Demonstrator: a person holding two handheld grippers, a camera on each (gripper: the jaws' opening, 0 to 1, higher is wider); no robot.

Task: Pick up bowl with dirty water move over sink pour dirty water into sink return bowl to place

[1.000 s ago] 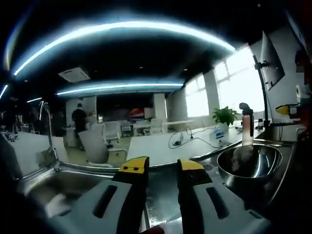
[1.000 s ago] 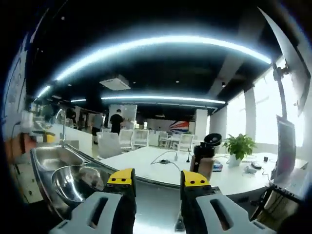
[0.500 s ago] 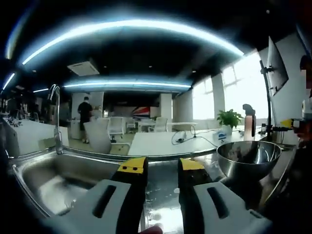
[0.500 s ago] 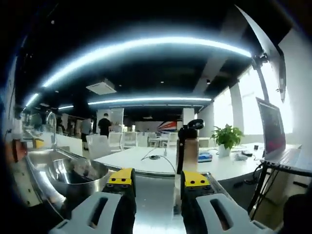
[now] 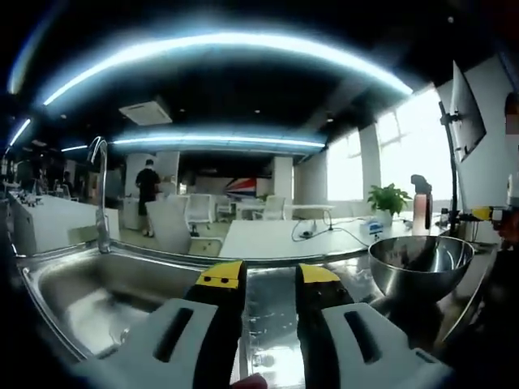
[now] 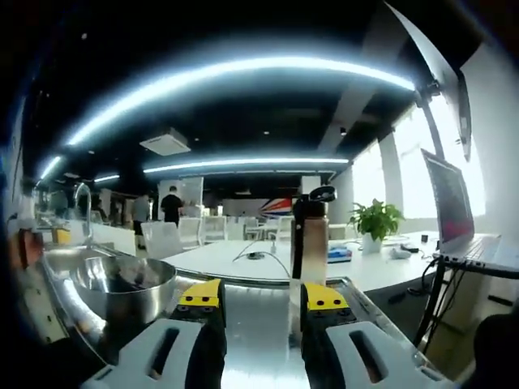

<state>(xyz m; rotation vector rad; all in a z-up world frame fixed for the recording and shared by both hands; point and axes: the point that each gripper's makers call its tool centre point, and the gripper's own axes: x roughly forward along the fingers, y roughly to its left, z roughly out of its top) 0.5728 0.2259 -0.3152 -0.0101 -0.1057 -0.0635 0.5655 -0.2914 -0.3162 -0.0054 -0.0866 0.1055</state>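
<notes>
In the left gripper view, the left gripper [image 5: 272,279], with white jaws and yellow tips, hovers low over the shiny steel bench [image 5: 272,324]; its jaws stand a narrow gap apart and hold nothing. The round stainless steel bowl [image 5: 420,263] stands on the bench to the right of this gripper, near the right edge of the bench, and it is not touched by the jaws. Whether there is water in the bowl, I cannot tell from this low angle. To the left, the rectangular stainless steel sink [image 5: 89,296] is sunk into the bench, and the tall curved tap [image 5: 100,194] rises at its far rim. In the right gripper view, the right gripper [image 6: 263,296] also hovers over the same steel bench [image 6: 255,340], its jaws with a narrow gap between them and nothing inside. Here the steel bowl [image 6: 122,284] is to the left of the jaws, apart from them, and the sink [image 6: 61,259] with its tap [image 6: 83,211] lies behind the bowl. A tall brown bottle with a black cap [image 6: 309,239] stands upright just beyond the right jaw tip, near the far edge of the bench. Behind the bench a green potted plant [image 6: 373,223] stands on a white office table [image 6: 268,263].
</notes>
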